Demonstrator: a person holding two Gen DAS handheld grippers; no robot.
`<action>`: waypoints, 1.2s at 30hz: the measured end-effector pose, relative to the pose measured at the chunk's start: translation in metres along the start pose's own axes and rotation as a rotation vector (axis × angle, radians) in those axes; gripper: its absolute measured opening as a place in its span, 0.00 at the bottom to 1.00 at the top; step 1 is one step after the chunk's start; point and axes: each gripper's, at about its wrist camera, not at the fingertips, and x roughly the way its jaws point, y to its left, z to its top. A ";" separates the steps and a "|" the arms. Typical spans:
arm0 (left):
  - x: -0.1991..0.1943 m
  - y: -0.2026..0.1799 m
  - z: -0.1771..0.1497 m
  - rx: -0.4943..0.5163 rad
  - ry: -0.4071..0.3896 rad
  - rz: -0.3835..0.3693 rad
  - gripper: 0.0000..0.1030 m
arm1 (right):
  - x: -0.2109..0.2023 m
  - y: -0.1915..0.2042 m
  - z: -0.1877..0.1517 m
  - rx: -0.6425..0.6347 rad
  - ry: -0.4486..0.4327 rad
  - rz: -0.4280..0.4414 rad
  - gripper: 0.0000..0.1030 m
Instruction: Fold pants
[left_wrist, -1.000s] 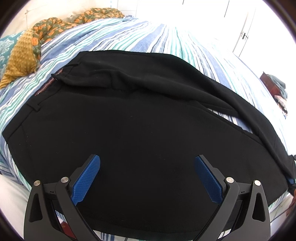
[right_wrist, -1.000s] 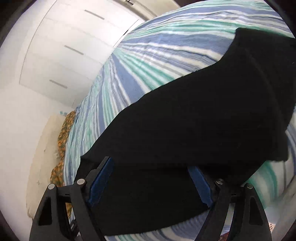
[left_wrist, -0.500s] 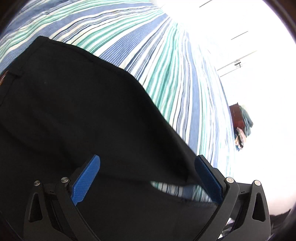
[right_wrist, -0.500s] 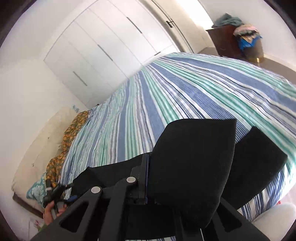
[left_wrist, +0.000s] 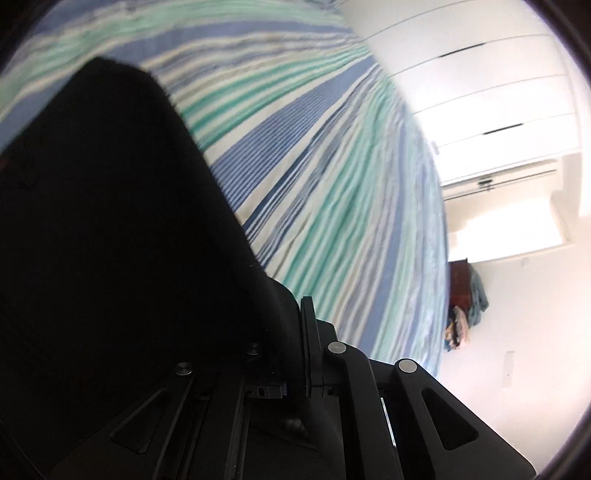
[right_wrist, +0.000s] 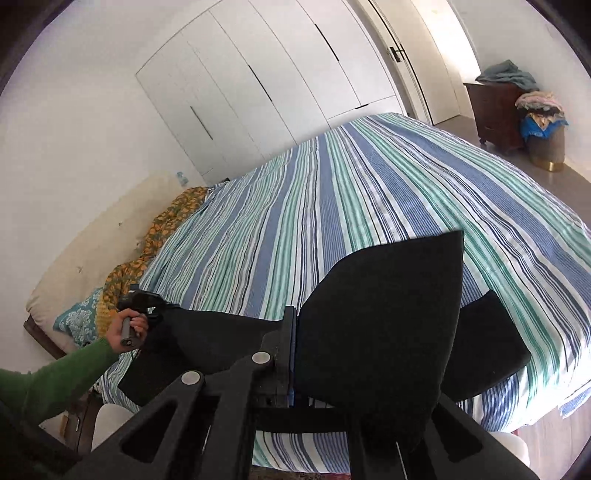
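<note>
The black pants (right_wrist: 384, 332) hang lifted above the striped bed (right_wrist: 351, 206), held at both ends. My right gripper (right_wrist: 293, 354) is shut on the pants near one end; the cloth drapes over its right finger. My left gripper (left_wrist: 291, 332) is shut on the pants (left_wrist: 110, 240) too; black cloth fills the left of its view and hides the left finger. In the right wrist view the left gripper (right_wrist: 142, 299) shows at the far left, in a hand with a green sleeve, at the pants' other end.
The striped bed cover (left_wrist: 332, 184) spreads under the pants. Orange patterned bedding (right_wrist: 159, 236) lies at the head of the bed. White wardrobe doors (right_wrist: 258, 85) stand behind. A dark cabinet (right_wrist: 495, 110) and a laundry basket (right_wrist: 543, 136) stand at the right.
Both grippers have closed on the pants and lifted them off the bed. The left wrist view has tilted and swung toward the wardrobe.
</note>
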 end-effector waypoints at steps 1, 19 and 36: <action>-0.033 -0.010 -0.002 0.042 -0.061 -0.036 0.05 | 0.007 -0.007 0.007 0.015 -0.004 0.001 0.04; -0.064 0.103 -0.210 0.047 -0.051 0.168 0.27 | 0.088 -0.122 -0.053 0.141 0.431 -0.263 0.13; -0.080 0.103 -0.207 0.072 -0.091 0.090 0.09 | 0.036 -0.173 -0.019 0.329 0.169 -0.214 0.11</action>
